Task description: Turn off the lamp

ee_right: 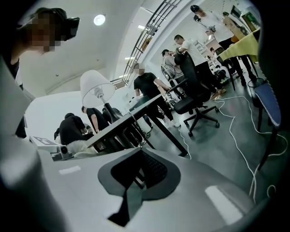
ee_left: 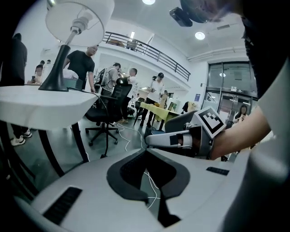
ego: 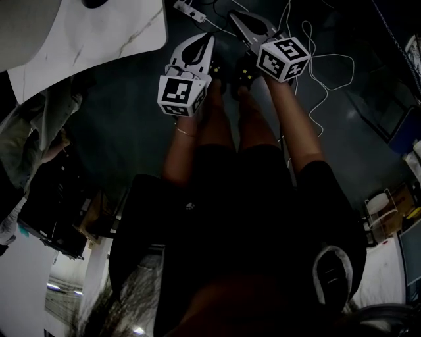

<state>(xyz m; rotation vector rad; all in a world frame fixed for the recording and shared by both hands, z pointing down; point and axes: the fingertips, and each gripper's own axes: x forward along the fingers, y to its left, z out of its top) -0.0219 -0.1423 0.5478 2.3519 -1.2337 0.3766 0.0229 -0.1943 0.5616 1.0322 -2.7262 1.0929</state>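
Left gripper view: saw white-shaded lamp with black cone base (ee_left: 68,45) standing upright on white tabletop (ee_left: 41,106), long axis vertical, shade uppermost, up and left of left gripper (ee_left: 146,152). Found jaws of both tongs closed together, gripping nothing, right gripper (ee_left: 150,139) level alongside, apart from lamp. Noted black office chair (ee_left: 106,108), white floor cables (ee_left: 122,131) and standing people (ee_left: 81,61) beyond table.

Lamp (ee_left: 74,22): white shade, black stem. Tabletop (ego: 99,39) white, thin grey marble veins. Left tool (ego: 205,41) and right tool (ego: 238,16) pale grey, black pads, black-and-white square markers. Floor (ego: 125,112) dark grey. Chair (ee_left: 106,115) black.
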